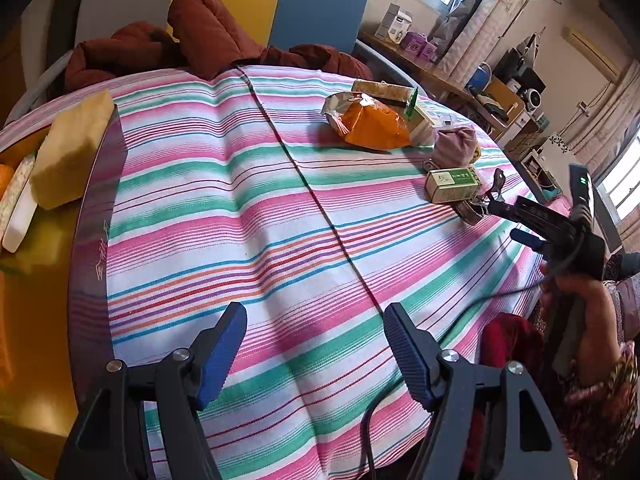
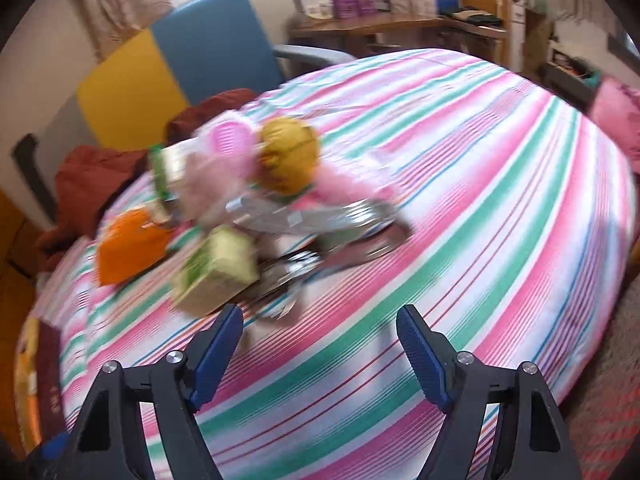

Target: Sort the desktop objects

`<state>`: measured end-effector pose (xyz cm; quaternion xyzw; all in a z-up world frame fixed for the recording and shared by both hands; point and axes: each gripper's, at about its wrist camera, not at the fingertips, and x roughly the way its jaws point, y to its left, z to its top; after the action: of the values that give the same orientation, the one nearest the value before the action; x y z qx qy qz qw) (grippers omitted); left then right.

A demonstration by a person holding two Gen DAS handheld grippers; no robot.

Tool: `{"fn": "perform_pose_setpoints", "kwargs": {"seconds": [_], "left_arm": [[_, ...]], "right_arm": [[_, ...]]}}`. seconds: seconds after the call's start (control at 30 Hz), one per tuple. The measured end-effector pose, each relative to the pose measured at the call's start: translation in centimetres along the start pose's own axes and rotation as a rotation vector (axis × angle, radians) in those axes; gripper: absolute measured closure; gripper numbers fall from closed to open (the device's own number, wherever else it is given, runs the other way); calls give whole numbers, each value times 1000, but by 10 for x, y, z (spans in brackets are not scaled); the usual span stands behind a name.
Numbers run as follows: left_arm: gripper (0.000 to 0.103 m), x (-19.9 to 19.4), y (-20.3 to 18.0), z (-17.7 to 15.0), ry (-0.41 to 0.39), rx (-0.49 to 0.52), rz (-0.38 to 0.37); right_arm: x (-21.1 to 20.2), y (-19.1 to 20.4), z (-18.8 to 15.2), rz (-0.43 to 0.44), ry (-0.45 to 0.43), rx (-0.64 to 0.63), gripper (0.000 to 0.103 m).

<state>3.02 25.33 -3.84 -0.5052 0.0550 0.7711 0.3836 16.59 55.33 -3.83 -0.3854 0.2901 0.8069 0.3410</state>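
Note:
A pile of objects lies on the striped cloth. In the left wrist view I see an orange packet [image 1: 374,126], a green-and-cream box [image 1: 452,185], a mauve pouch [image 1: 456,148] and a dark clip [image 1: 474,208]. My left gripper [image 1: 316,344] is open and empty over bare cloth. My right gripper [image 1: 516,220] reaches towards the clip from the right. In the blurred right wrist view the right gripper [image 2: 320,344] is open and empty, just short of the green box [image 2: 218,272], with the orange packet [image 2: 130,246], a yellow round thing [image 2: 288,160] and silvery items [image 2: 320,220] beyond.
A yellow sponge block [image 1: 72,152] and white pieces [image 1: 20,220] lie in a yellow tray [image 1: 32,320] at the left edge. A brown jacket [image 1: 200,40] drapes over a blue and yellow chair [image 1: 320,4] behind the table. A wooden desk [image 2: 400,26] stands behind.

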Motion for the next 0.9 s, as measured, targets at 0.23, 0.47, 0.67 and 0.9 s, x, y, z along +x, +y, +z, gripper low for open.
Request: {"fn": "perform_pose_setpoints", "kwargs": {"seconds": [0.23,0.47,0.67,0.9], "left_arm": [[31,0,1,0,3,-4,-1],[31,-3,10,-1,-4,-42,-6],[31,-5,18,2,-20,-81,-4],[31,-9,28,3,-29,-119,6]], "right_arm": [[29,3,13,-115,53,-45,19],[33,42,-10,-149,101,-214,14],[10,103,-63,19,149,-356,13],[-18,152,-98,204,155,-479,12]]}}
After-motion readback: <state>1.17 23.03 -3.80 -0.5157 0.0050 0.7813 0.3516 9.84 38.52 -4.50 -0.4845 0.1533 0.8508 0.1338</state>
